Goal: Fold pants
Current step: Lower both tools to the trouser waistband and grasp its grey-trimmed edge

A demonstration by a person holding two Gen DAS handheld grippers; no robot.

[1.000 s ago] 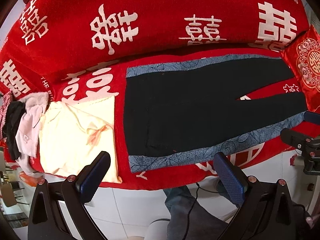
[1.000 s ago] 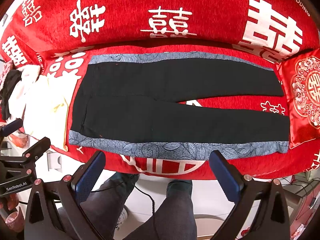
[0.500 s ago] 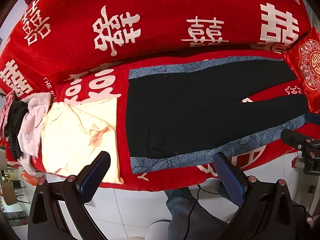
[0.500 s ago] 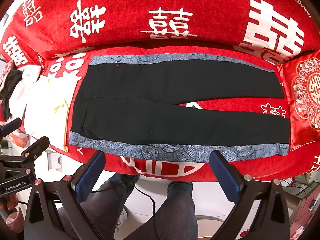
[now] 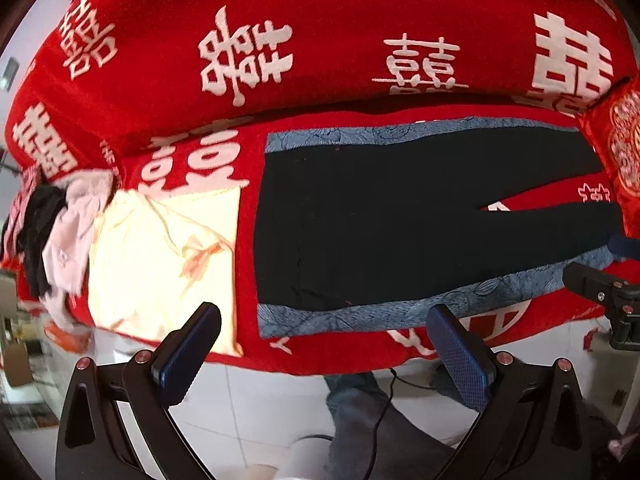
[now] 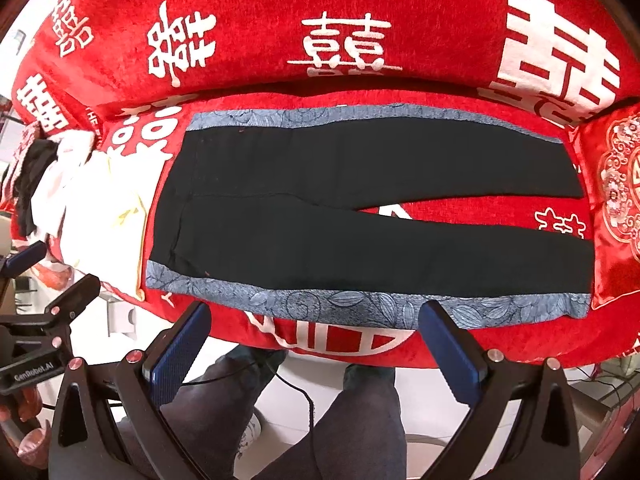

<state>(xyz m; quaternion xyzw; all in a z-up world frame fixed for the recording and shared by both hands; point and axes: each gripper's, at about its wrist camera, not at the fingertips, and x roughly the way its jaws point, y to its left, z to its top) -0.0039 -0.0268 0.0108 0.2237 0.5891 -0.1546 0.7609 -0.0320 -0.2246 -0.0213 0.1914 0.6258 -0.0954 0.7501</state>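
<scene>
Tools, left (image 5: 324, 344) and right (image 6: 314, 334), hover wide apart-fingered before flat pants (image 6: 360, 208).

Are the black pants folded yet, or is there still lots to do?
Not yet. Done: the black pants lie spread flat on the red sofa cover, both legs apart and smoothed out. In hand: nothing; the left gripper and right gripper are both open, hovering at the near blue-trimmed edge without touching it. Left: every fold.
</scene>
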